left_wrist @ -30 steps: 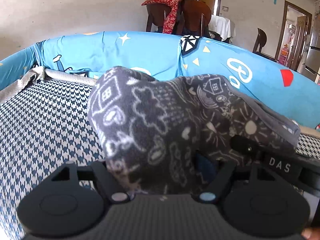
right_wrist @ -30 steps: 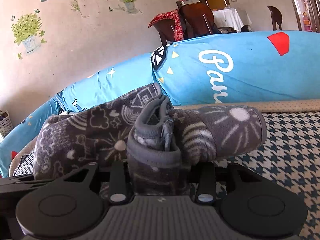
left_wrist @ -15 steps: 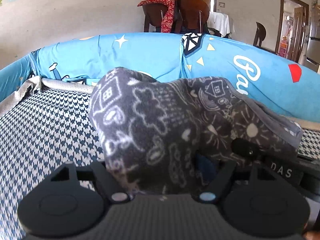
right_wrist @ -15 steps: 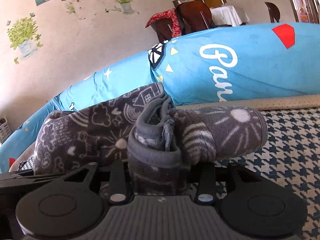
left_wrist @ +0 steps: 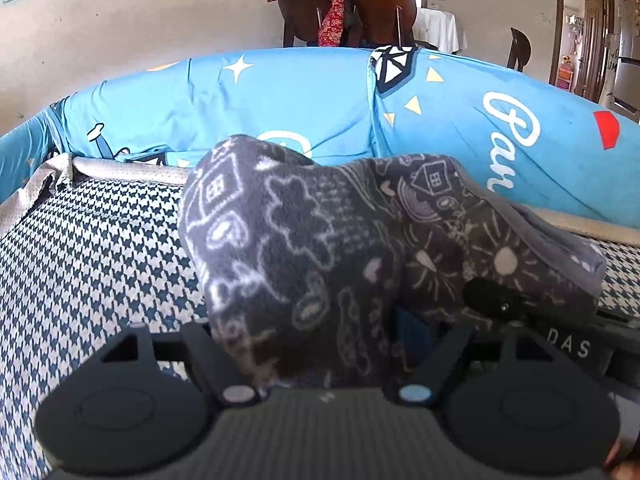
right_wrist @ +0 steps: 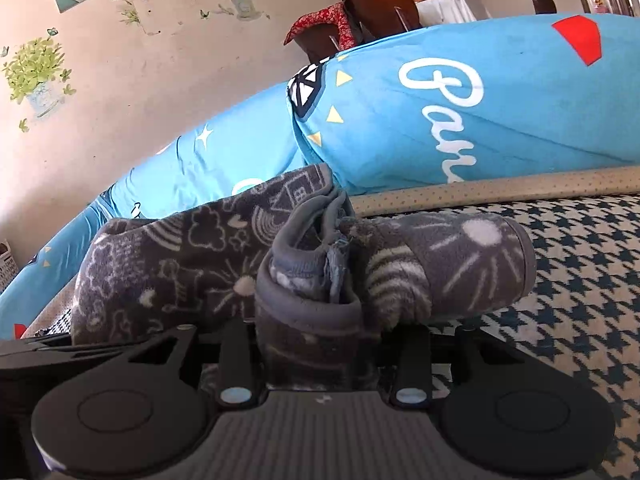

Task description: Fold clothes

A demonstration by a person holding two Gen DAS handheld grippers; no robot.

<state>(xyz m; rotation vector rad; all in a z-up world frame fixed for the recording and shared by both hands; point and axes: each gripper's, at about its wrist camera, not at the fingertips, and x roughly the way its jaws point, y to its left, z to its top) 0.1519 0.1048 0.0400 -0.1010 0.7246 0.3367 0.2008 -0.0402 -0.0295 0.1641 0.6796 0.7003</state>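
Note:
A dark grey fleece garment (left_wrist: pixel 304 248) with white doodle prints hangs bunched over a houndstooth-covered surface (left_wrist: pixel 92 248). My left gripper (left_wrist: pixel 320 356) is shut on one thick fold of it, and the cloth hides its fingertips. In the right wrist view the same garment (right_wrist: pixel 180 256) stretches to the left, with a cuffed sleeve end (right_wrist: pixel 480 264) sticking out to the right. My right gripper (right_wrist: pixel 320 344) is shut on the grey-edged hem. The right gripper's black body marked DAS (left_wrist: pixel 568 344) shows at the right of the left wrist view.
Blue printed cushions (left_wrist: pixel 280 100) line the far edge of the houndstooth surface (right_wrist: pixel 580 264), with a beige piped border (right_wrist: pixel 500 192) below them. Behind stand dark wooden chairs (left_wrist: pixel 372 12) with a red cloth, a white-covered table and open doorways.
Both grippers keep their hold on the garment. The views have shifted slightly: the cushions sit a little lower and the right view has tilted, so both grippers have risen a bit together.

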